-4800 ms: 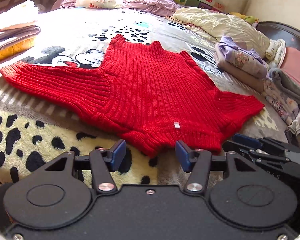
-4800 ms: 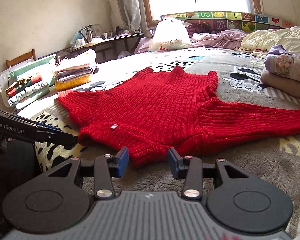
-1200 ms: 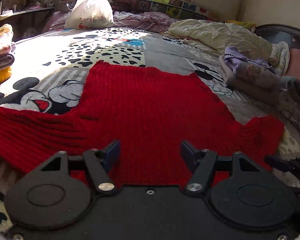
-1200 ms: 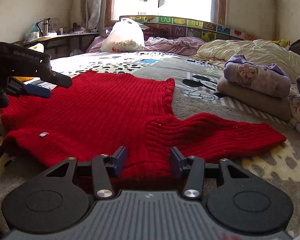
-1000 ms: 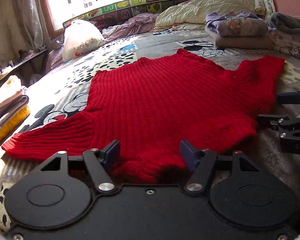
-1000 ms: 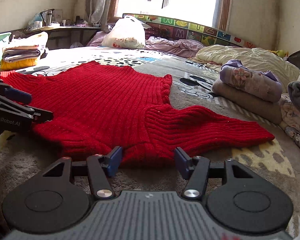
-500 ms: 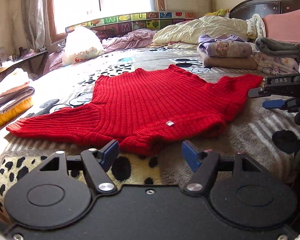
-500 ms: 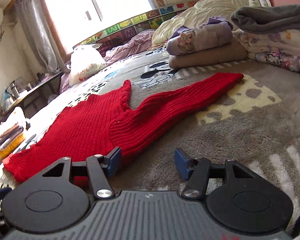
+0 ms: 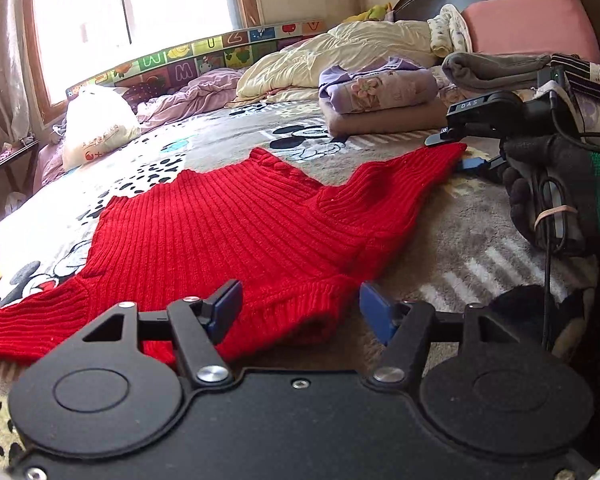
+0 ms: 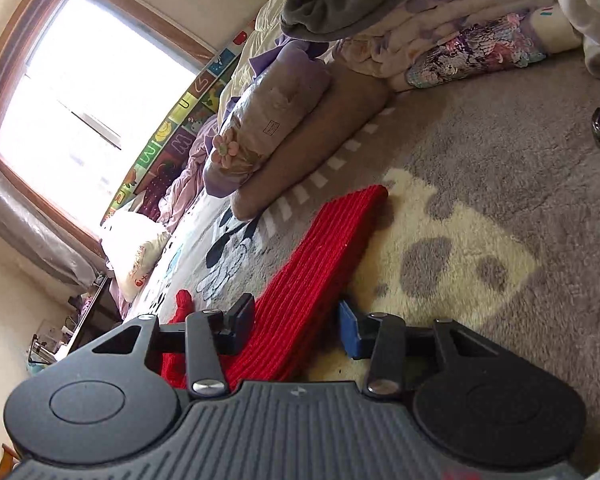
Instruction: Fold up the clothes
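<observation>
1. Red ribbed sweater point(image 9: 236, 232) lies flat on the cartoon-print blanket point(image 9: 452, 248)
2. My left gripper point(image 9: 300, 312) gapes over its near edge
3. My right gripper point(image 10: 296, 330) is closing around its sleeve point(image 10: 320, 256), pads not yet pressing

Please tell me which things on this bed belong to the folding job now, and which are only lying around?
Part of the job:
- red sweater, lying flat
- its sleeve, between the right gripper's closing jaws
- left gripper, open at the hem

Only lying around:
- folded purple pile
- white plastic bag
- pink pillow
- cream quilt
</observation>
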`<action>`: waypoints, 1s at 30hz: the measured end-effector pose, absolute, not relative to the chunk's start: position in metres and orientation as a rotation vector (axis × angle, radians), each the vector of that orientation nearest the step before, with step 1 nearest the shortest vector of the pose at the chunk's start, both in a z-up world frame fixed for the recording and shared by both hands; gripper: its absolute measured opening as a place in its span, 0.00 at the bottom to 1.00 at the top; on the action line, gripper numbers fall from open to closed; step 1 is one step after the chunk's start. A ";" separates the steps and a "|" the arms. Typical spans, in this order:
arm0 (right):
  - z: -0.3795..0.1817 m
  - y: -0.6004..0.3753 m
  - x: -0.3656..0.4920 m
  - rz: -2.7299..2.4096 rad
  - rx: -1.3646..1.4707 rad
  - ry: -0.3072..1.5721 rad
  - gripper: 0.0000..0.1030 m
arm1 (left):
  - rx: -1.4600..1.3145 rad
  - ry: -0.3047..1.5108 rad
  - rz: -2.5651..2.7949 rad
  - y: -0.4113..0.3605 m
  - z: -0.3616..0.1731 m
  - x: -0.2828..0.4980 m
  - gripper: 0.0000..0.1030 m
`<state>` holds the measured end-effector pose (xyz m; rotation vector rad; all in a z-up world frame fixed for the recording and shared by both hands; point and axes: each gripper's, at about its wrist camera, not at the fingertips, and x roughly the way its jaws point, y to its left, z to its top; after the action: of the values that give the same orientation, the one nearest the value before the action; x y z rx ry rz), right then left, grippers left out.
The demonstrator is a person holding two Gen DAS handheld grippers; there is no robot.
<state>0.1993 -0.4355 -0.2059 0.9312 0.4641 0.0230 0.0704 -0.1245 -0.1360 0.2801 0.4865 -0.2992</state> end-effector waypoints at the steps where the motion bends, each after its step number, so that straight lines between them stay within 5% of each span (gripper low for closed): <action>1: -0.208 -0.439 0.204 0.025 0.953 0.458 0.42 | 0.299 0.480 -0.316 -0.133 -0.136 0.074 0.63; 4: -0.216 -0.451 0.214 0.030 1.022 0.442 0.34 | 0.376 0.454 -0.366 -0.159 -0.140 0.083 0.62; 7: -0.226 -0.463 0.220 0.050 1.106 0.432 0.10 | 0.447 0.452 -0.407 -0.181 -0.152 0.094 0.59; 9: -0.229 -0.467 0.222 0.081 1.145 0.419 0.10 | 0.476 0.494 -0.430 -0.192 -0.163 0.104 0.32; 14: -0.212 -0.478 0.195 0.025 1.171 0.218 0.09 | 0.506 0.525 -0.415 -0.201 -0.166 0.108 0.27; 19: -0.220 -0.490 0.205 -0.062 1.138 0.365 0.04 | 0.517 0.513 -0.443 -0.195 -0.171 0.103 0.27; 30: -0.197 -0.482 0.196 -0.190 0.996 0.311 0.35 | 0.260 0.558 -0.467 -0.181 -0.130 0.105 0.28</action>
<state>0.1955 -0.4819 -0.1968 0.9956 0.3111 -0.1900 0.1046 -0.1811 -0.1297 0.2595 0.5580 -0.4674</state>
